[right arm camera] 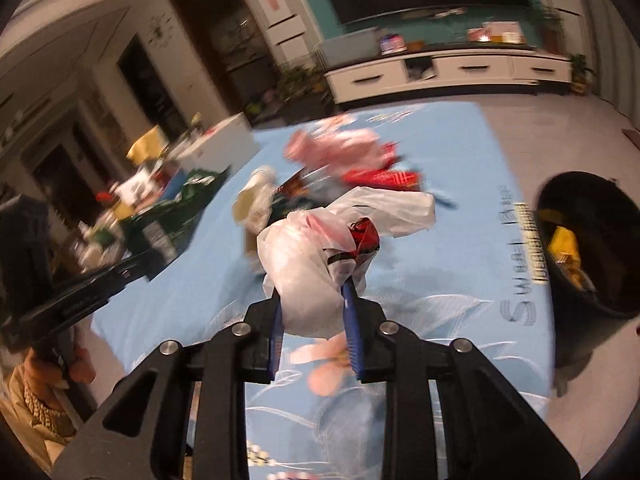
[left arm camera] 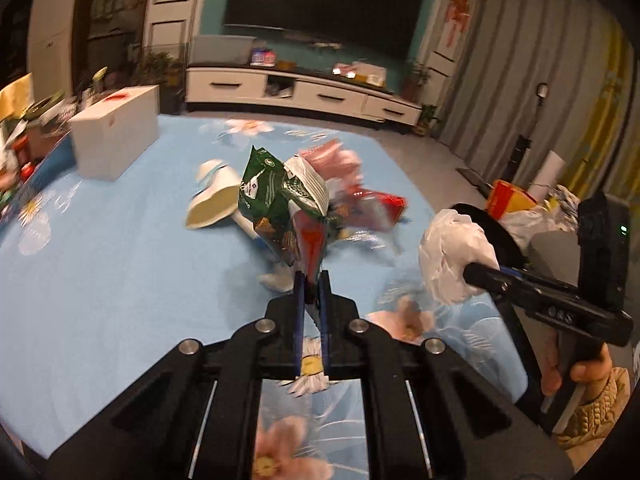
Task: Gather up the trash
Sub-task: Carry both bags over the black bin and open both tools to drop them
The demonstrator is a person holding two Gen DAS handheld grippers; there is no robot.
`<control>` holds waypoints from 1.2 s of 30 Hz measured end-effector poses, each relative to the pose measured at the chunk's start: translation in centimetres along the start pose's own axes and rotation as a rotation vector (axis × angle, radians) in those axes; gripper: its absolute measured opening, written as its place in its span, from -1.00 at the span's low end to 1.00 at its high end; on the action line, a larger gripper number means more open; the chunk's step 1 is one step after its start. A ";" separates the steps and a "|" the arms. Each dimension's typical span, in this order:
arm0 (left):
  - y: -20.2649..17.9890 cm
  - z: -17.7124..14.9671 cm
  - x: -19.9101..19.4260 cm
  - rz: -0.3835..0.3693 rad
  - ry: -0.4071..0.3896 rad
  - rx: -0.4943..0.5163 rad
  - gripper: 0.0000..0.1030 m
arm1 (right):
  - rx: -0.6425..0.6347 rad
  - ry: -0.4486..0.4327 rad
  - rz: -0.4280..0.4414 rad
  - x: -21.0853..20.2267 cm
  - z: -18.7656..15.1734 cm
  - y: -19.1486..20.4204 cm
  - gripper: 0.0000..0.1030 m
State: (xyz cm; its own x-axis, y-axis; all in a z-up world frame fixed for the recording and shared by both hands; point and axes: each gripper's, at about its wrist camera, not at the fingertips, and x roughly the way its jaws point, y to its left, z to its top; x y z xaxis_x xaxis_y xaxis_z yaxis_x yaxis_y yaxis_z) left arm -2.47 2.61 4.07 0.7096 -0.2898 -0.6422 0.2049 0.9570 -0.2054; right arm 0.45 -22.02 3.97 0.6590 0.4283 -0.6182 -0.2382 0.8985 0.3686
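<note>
A green snack bag (left arm camera: 276, 204), opened at its top, is gripped at its lower corner by the left tool (left arm camera: 311, 280), whose jaws are nearly closed on it, and the bag is held above the worktop (left arm camera: 120, 248), which is covered with a light blue flowered cloth. A crumpled white plastic bag (right arm camera: 308, 264) with a red wrapper (right arm camera: 365, 237) inside its folds is clamped between the jaws of the right tool (right arm camera: 310, 304). More trash is seen on the cloth behind: a paper cup (left arm camera: 214, 200) lying on its side, a pink bag (right arm camera: 340, 146) and a red packet (right arm camera: 380, 178). A black bin (right arm camera: 580, 248) is placed beside the right edge of the worktop, and yellow packaging (right arm camera: 566, 246) is seen in it. A closed white box (left arm camera: 116, 132) stands at the far left of the worktop.
</note>
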 end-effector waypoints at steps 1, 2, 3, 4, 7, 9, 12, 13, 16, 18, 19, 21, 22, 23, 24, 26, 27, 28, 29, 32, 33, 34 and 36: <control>-0.6 0.2 0.2 -0.012 -0.001 0.011 -0.85 | 0.018 -0.018 -0.016 -0.6 0.0 -0.9 -0.47; -1.3 0.6 0.3 -0.028 -0.002 0.024 -0.85 | 0.033 -0.035 -0.034 -1.1 0.0 -1.6 -0.47; -2.2 1.0 0.6 -0.054 -0.002 0.038 -0.85 | 0.058 -0.059 -0.051 -1.8 0.1 -2.7 -0.47; -3.0 1.5 1.0 -0.077 -0.003 0.050 -0.85 | 0.078 -0.073 -0.059 -2.2 0.1 -3.5 -0.47; -5.8 2.7 2.5 -0.122 0.000 0.099 -0.85 | 0.150 -0.129 -0.095 -3.8 0.1 -6.5 -0.47; -7.6 3.3 3.4 -0.147 0.001 0.131 -0.85 | 0.191 -0.161 -0.115 -4.6 0.0 -8.2 -0.47; -10.4 4.1 5.4 -0.199 0.018 0.175 -0.85 | 0.250 -0.201 -0.137 -5.7 0.0 -10.7 -0.47; -11.3 4.4 6.2 -0.213 0.029 0.184 -0.85 | 0.265 -0.209 -0.145 -5.9 -0.1 -11.4 -0.47; -14.4 5.3 8.9 -0.262 0.059 0.218 -0.85 | 0.318 -0.236 -0.170 -6.7 -0.5 -13.9 -0.47; -16.3 5.8 10.6 -0.296 0.076 0.235 -0.85 | 0.357 -0.247 -0.189 -6.9 -0.7 -15.7 -0.47; -17.2 6.1 11.4 -0.310 0.085 0.239 -0.85 | 0.370 -0.252 -0.198 -6.9 -0.6 -16.2 -0.47; -19.1 6.3 13.4 -0.345 0.117 0.252 -0.85 | 0.401 -0.260 -0.215 -6.9 -0.7 -17.7 -0.47; -20.2 6.4 14.5 -0.358 0.134 0.260 -0.85 | 0.409 -0.264 -0.218 -6.9 -0.7 -18.1 -0.47; -20.9 6.4 15.2 -0.371 0.147 0.265 -0.85 | 0.421 -0.270 -0.225 -6.9 -0.7 -18.8 -0.46; -22.0 6.5 16.5 -0.388 0.169 0.267 -0.85 | 0.430 -0.272 -0.232 -6.8 -0.7 -19.3 -0.45; -23.7 6.4 18.5 -0.406 0.206 0.278 -0.85 | 0.461 -0.274 -0.254 -6.8 -0.9 -20.5 -0.43; -24.3 6.3 19.4 -0.404 0.225 0.279 -0.85 | 0.472 -0.273 -0.263 -6.6 -0.9 -20.8 -0.42; -24.8 6.1 19.9 -0.407 0.237 0.284 -0.85 | 0.483 -0.273 -0.272 -6.5 -0.9 -21.3 -0.42; -25.6 5.9 20.9 -0.415 0.257 0.294 -0.84 | 0.491 -0.273 -0.279 -6.5 -1.0 -21.7 -0.39; -26.5 5.4 22.6 -0.405 0.283 0.305 -0.18 | 0.517 -0.270 -0.301 -6.2 -1.4 -22.8 -0.05; -26.6 5.3 22.9 -0.396 0.287 0.304 0.03 | 0.540 -0.268 -0.306 -6.1 -1.6 -23.4 0.09; -26.6 5.3 23.2 -0.387 0.289 0.304 0.21 | 0.559 -0.272 -0.302 -6.2 -1.9 -23.9 0.30; -26.4 5.2 23.3 -0.383 0.289 0.303 0.22 | 0.595 -0.283 -0.297 -6.4 -2.4 -24.5 0.34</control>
State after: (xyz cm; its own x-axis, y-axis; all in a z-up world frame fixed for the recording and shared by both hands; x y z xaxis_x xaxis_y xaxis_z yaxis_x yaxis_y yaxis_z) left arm 12.17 -29.37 -1.65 0.3418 -0.5685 -0.7483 0.6258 0.7317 -0.2700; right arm 0.36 -46.53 -2.83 0.8143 0.0602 -0.5773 0.3554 0.7346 0.5779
